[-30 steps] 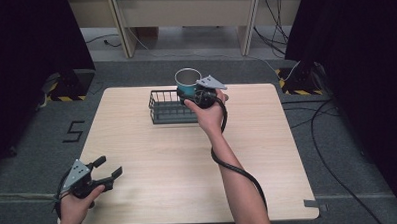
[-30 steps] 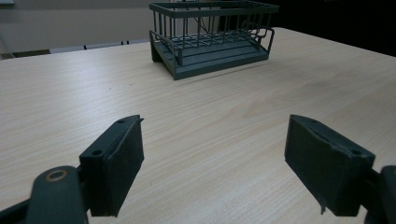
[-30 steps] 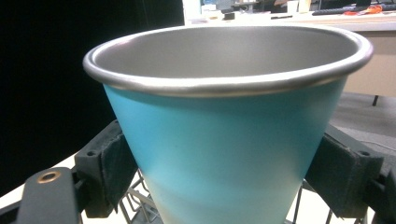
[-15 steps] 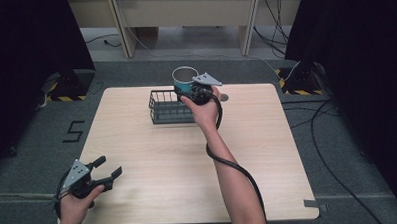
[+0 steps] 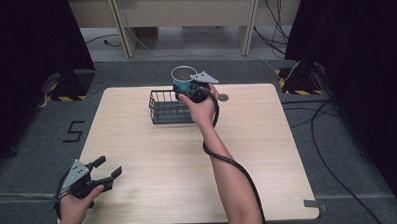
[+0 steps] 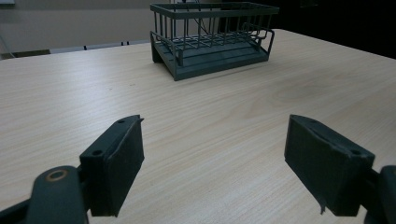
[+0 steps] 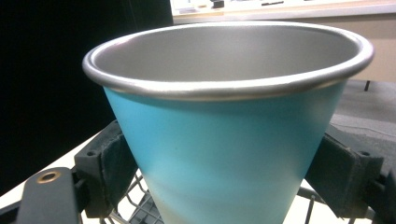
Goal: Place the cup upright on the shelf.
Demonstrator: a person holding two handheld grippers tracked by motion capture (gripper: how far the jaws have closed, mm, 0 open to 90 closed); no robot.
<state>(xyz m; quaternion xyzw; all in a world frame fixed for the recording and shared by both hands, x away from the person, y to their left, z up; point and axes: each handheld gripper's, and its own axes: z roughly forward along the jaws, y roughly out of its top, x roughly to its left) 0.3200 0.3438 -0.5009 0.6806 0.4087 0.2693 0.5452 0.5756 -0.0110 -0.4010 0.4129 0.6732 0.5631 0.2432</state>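
A teal metal cup (image 5: 184,78) with a silver rim is held upright in the air above the right end of a dark wire basket (image 5: 167,107) at the table's far side. My right gripper (image 5: 192,90) is shut on the cup (image 7: 224,121), its pads pressing both sides of the tapered wall. My left gripper (image 5: 108,171) rests low at the table's near left corner, open with nothing between its jaws (image 6: 212,163). The basket (image 6: 212,39) stands farther off in the left gripper view.
The wooden table (image 5: 268,154) has bare room in its middle and right. A small round grey mark (image 5: 223,97) lies right of the basket. Cables (image 5: 327,117) trail on the floor at the right, and dark curtains stand on both sides.
The right gripper has carried the cup slightly left and farther back, over the basket's right end. The left gripper has stayed where it was.
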